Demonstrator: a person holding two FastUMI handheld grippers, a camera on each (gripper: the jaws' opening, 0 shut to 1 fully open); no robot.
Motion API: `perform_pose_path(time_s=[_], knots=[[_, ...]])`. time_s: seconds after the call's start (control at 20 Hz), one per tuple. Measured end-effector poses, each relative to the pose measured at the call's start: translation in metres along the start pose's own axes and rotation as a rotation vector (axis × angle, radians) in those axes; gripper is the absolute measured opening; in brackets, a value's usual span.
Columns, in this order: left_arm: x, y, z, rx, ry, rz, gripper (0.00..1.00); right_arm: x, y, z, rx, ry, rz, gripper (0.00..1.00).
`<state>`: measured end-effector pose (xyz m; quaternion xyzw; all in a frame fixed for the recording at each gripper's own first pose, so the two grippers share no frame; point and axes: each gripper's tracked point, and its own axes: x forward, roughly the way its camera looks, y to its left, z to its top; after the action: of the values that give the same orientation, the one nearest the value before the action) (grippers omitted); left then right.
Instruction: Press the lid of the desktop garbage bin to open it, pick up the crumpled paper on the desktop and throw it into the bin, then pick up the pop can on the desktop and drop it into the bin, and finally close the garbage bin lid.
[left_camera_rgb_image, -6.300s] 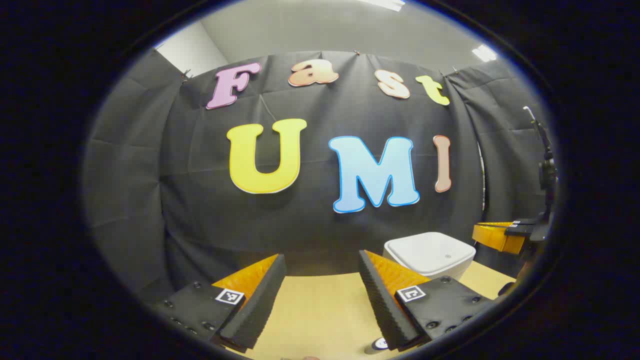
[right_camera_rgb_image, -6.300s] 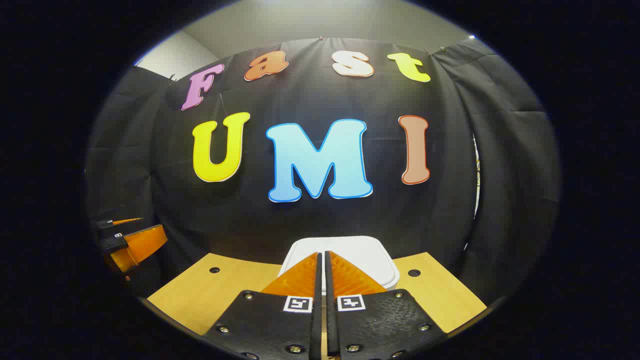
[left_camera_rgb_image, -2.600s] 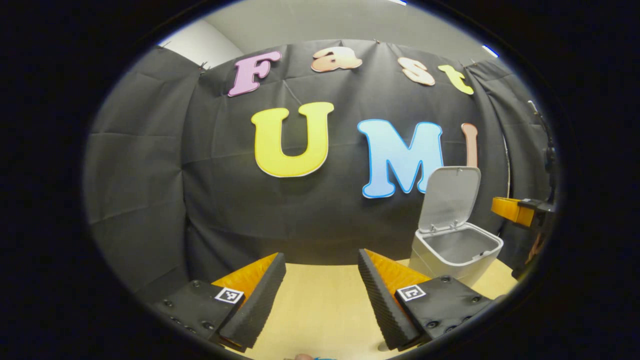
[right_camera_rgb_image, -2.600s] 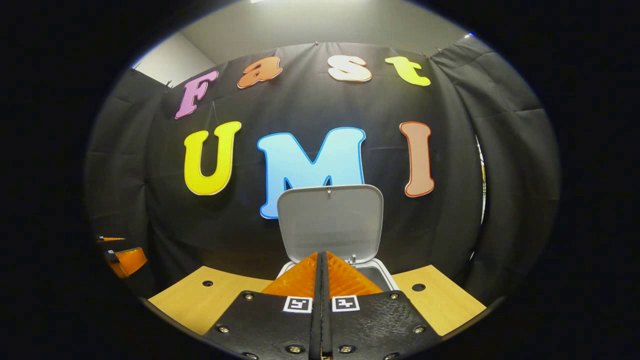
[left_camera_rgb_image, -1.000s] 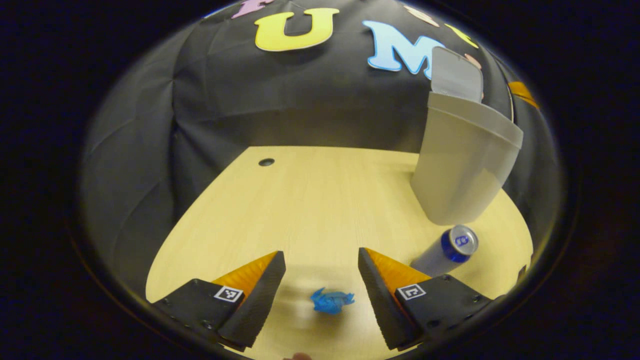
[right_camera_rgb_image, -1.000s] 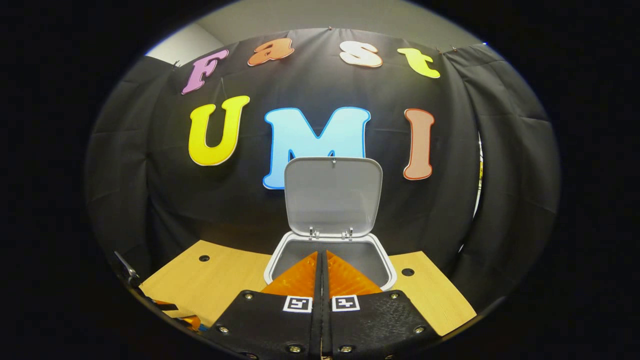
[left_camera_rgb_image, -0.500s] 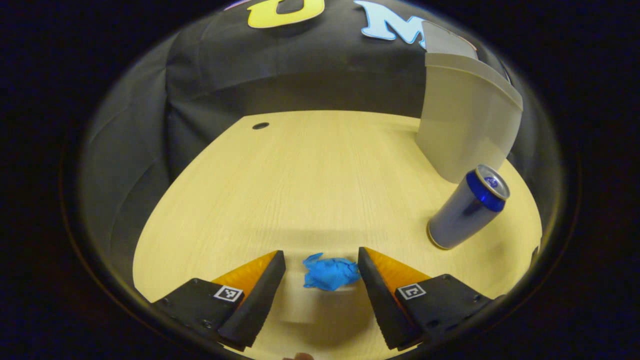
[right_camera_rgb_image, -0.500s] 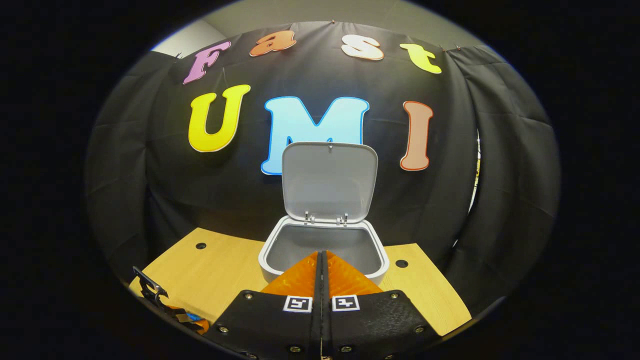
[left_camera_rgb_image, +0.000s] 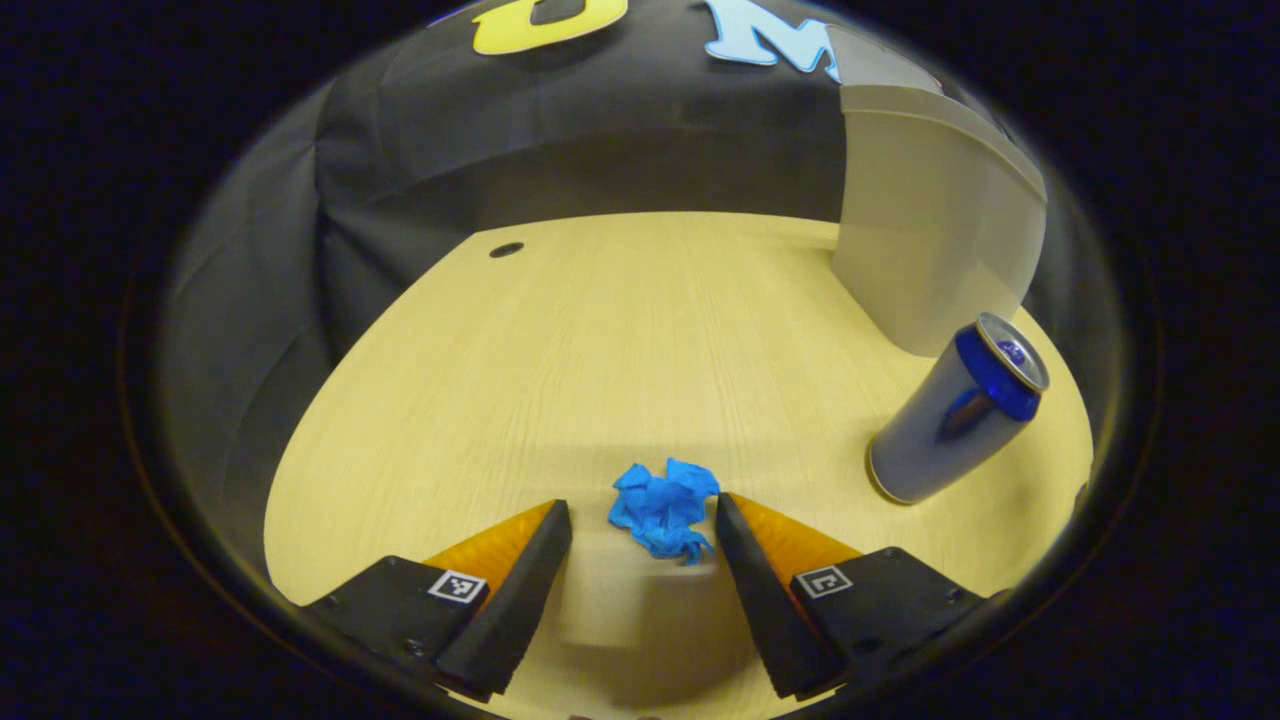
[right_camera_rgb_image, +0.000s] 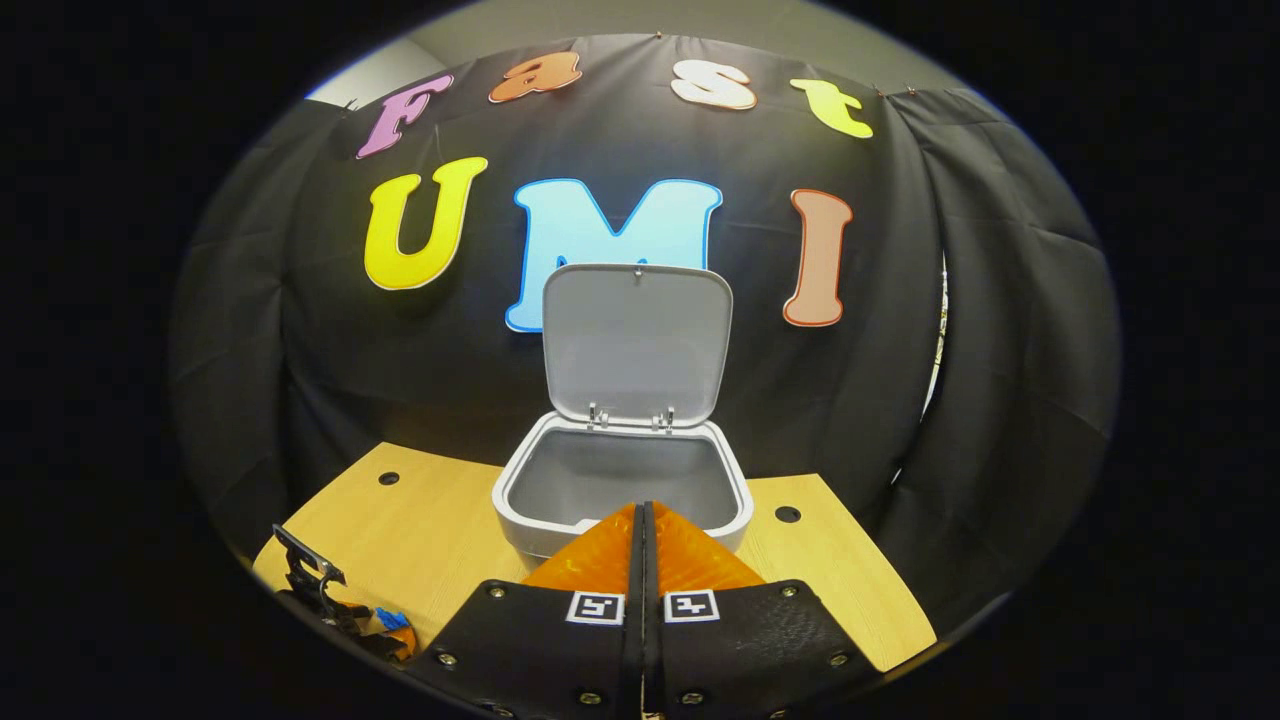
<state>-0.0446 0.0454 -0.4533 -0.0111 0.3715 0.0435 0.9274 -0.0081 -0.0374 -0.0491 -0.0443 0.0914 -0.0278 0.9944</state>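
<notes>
The bench (left_camera_rgb_image: 560, 340) carries the garbage bin (right_camera_rgb_image: 620, 480) near its far edge, lid (right_camera_rgb_image: 636, 340) upright. The pop can (left_camera_rgb_image: 950, 415) stands nearby. Left claw (left_camera_rgb_image: 640, 530) spread around the crumpled paper (left_camera_rgb_image: 662, 508); right claw (right_camera_rgb_image: 643, 535) pressed together, empty.

Crumpled paper (left_camera_rgb_image: 664, 510) lies left of pop can (left_camera_rgb_image: 955, 410), before bin (left_camera_rgb_image: 930, 260).

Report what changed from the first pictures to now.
The bin lid swung open. The left gripper tipped down to the desk and closed in on the crumpled paper, now at its fingertips, ungrasped. The right gripper stayed shut, the can upright.
</notes>
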Motion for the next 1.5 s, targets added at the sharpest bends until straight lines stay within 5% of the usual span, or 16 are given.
perform_pose_path(time_s=[0.15,0.3,0.4,0.45,0.7,1.05,1.5], knots=[[0.007,-0.012,0.006,0.028,-0.005,-0.024,0.96,0.0,-0.002,-0.005,-0.001,0.015,0.003,0.0],[0.012,-0.019,0.01,0.047,0.003,-0.024,0.59,0.0,-0.004,-0.007,-0.002,0.017,0.002,0.0],[0.013,-0.017,0.015,0.055,-0.006,-0.001,0.53,0.0,-0.006,-0.008,0.002,0.02,0.002,0.0],[0.011,-0.019,0.015,0.05,-0.001,0.0,0.32,-0.001,-0.006,-0.008,0.002,0.02,0.0,0.0],[-0.003,-0.014,0.045,0.056,-0.06,0.018,0.34,-0.003,-0.012,-0.011,0.016,0.019,-0.007,0.0],[-0.04,-0.021,0.15,0.027,-0.238,-0.018,0.34,-0.008,-0.019,-0.014,0.039,0.006,-0.015,0.0],[-0.1,-0.103,0.31,0.071,-0.497,-0.149,0.34,-0.022,-0.046,-0.031,0.086,0.01,-0.074,0.01]])
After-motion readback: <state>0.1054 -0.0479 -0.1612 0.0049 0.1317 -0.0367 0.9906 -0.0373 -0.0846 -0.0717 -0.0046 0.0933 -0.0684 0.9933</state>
